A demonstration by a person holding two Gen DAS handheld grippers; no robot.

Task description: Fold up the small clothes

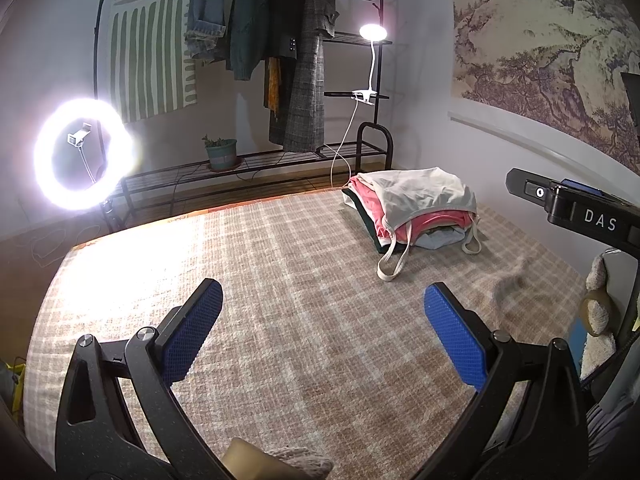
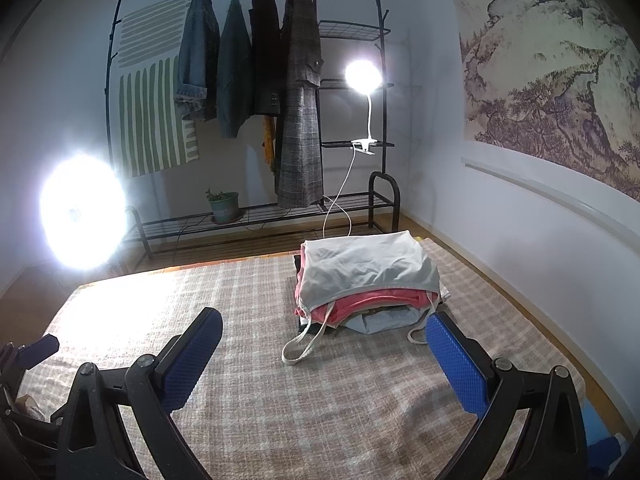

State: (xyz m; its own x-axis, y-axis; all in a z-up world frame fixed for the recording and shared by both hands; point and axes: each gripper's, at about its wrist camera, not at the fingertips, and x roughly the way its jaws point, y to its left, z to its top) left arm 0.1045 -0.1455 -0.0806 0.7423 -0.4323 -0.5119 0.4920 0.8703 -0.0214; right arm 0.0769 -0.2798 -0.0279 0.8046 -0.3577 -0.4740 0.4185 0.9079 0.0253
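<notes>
A pile of folded small clothes [image 1: 416, 212] [image 2: 368, 280] rests on the far right of the checked beige bedspread [image 1: 288, 280] [image 2: 256, 360]. A pale grey-white top with loose straps lies on top of it, over a pink garment and darker ones. My left gripper [image 1: 322, 300] hovers open above bare bedspread, well short and left of the pile. My right gripper [image 2: 324, 328] is open too, nothing between its blue pads [image 2: 456, 364], with the pile just beyond its fingertips. Its body [image 1: 576, 208] shows at the right edge of the left wrist view.
A black clothes rack [image 2: 304, 100] with hanging coats stands past the foot of the bed, with a potted plant [image 2: 223, 206] on its low shelf. A ring light [image 1: 84, 154] glares at left, a clip lamp [image 2: 362, 76] on the rack. A wall runs along the right.
</notes>
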